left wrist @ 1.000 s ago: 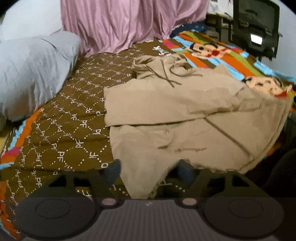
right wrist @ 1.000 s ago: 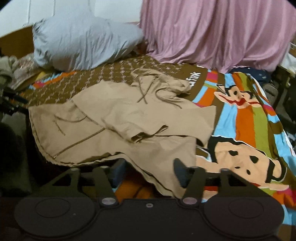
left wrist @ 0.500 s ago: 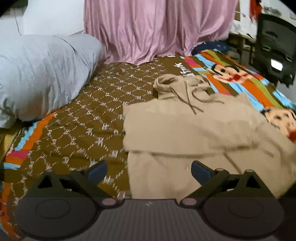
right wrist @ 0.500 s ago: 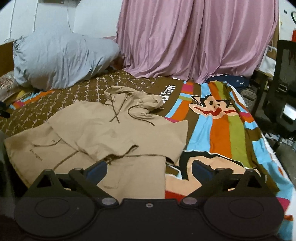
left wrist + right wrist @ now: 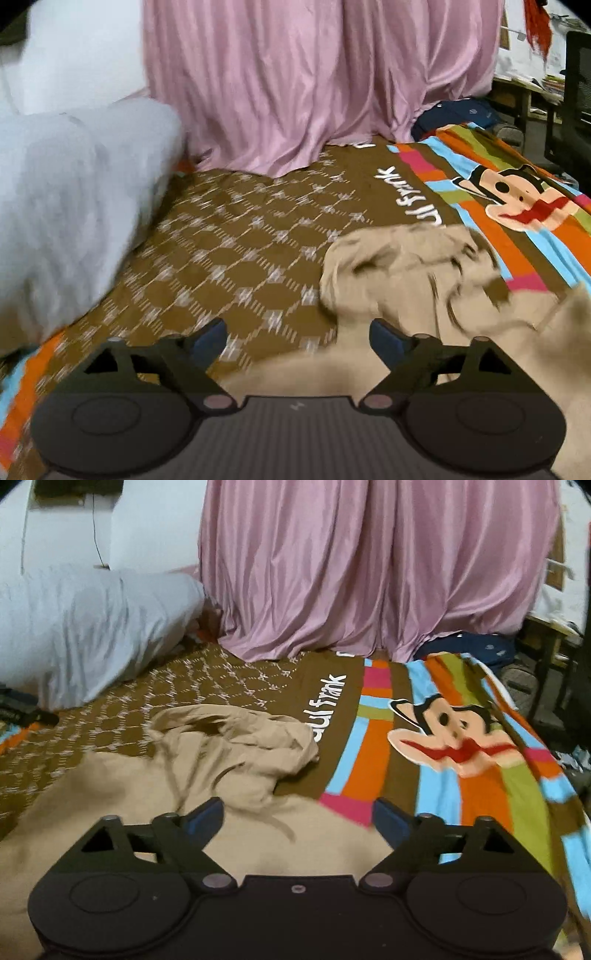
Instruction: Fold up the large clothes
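Grey pillow [image 5: 85,627] at left, pink curtain [image 5: 369,565] behind, brown and striped cartoon bedspread [image 5: 424,760], dark bag [image 5: 476,648] beyond

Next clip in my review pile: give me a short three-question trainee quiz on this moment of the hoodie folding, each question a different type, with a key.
1. True or false: the left gripper is clamped on the beige drawstring hoodie.
2. Multiple choice: in the right wrist view, what lies directly right of the hoodie's hood? A) the grey pillow B) the striped cartoon-monkey bedspread C) the pink curtain
3. Fill in: in both views the pink curtain hangs at the ____ edge of the bed.

Key:
1. False. Its jaws are closing, but nothing is pinched; the hoodie lies on the bed below.
2. B.
3. Far. The right gripper also holds nothing, its jaws closing.
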Tool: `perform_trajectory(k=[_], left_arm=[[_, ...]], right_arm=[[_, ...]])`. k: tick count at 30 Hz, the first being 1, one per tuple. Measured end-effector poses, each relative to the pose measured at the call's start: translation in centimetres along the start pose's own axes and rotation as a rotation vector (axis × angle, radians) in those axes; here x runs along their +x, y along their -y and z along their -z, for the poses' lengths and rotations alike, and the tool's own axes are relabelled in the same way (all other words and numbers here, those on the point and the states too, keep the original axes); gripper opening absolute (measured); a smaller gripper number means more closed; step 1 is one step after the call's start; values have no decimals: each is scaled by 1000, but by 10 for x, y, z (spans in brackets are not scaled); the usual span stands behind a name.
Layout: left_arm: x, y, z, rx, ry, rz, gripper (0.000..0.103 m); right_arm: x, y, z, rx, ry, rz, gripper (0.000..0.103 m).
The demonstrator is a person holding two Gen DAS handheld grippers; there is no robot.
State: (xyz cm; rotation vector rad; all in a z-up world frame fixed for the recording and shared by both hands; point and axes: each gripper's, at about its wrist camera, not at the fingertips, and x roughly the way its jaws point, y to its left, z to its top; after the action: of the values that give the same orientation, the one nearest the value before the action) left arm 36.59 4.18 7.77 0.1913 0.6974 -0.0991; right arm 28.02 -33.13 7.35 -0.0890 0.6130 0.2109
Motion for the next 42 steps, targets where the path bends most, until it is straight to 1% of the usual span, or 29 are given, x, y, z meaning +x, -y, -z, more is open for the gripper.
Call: perform_trajectory(k=[3,4,5,6,8,10,11,12,13,14,15,16,17,18,19,20,21,22,23,25,26,28,30,32,35,37,39,40,42], left_arm=[[61,2,-20,14,27,48,86],[78,4,-23,23,25,61,86],[96,8,-26,44,17,68,86],[111,13,-28,73,8,66,82],[138,25,-28,161,-20,63,72],[158,37,-26,242,-37,48,52],[165,42,-26,268,-43,42,44],[170,46,-25,290,-50,34,29],[176,50,-25,308,-62,14,6],[180,52,-24,306,-61,-4,3],[178,51,-22,292,-41,-20,3],[175,50,-21,278,-13,-34,3],[169,48,-17,261,25,-63,2],[163,44,-13,242,59,-100,2],[157,39,-7,213,90,-130,2],[152,32,-1,181,109,-148,2],[150,25,8,156,119,-150,3],[149,18,15,139,128,-138,3],[148,18,23,140,139,-155,3],[144,23,33,149,166,-211,3],[139,23,35,134,187,-220,3],[127,21,41,111,234,-204,3],[117,21,46,134,272,-204,4],[108,21,56,168,292,-198,4],[105,25,72,258,279,-179,4],[104,31,83,317,274,-190,4],[103,37,92,344,281,-202,4],[100,39,96,349,297,-216,4],[87,43,104,328,368,-239,4]], right_arm=[[75,2,-19,-38,1,24,75],[101,3,-24,-49,-2,26,68],[127,4,-30,-58,-10,27,66],[153,5,-35,-60,-18,26,64],[193,8,-44,-36,-35,4,64],[227,13,-52,0,-43,-16,63],[244,15,-55,13,-60,-33,63],[261,18,-59,24,-103,-56,63],[274,17,-60,29,-135,-58,60],[286,18,-61,34,-153,-45,58],[292,18,-60,37,-158,-39,48],[295,18,-58,40,-160,-39,25],[298,17,-58,43,-156,-32,11],[296,15,-57,34,-140,-7,3],[290,11,-55,3,-96,24,2],[279,6,-52,-49,-29,60,2],[265,2,-46,-108,63,119,2],[256,2,-41,-135,123,155,1],[246,4,-34,-158,174,165,1],[235,-10,-17,-285,234,214,1],[232,-21,-8,-353,256,241,1],[223,-30,2,-379,302,276,1],[210,-32,4,-364,348,298,1],[196,-37,10,-409,388,312,1],[181,-40,30,-543,381,310,2],[180,-41,49,-648,353,311,2],[180,-42,66,-716,324,308,2],[179,-42,72,-734,313,307,2],[180,-45,83,-762,283,305,2]])
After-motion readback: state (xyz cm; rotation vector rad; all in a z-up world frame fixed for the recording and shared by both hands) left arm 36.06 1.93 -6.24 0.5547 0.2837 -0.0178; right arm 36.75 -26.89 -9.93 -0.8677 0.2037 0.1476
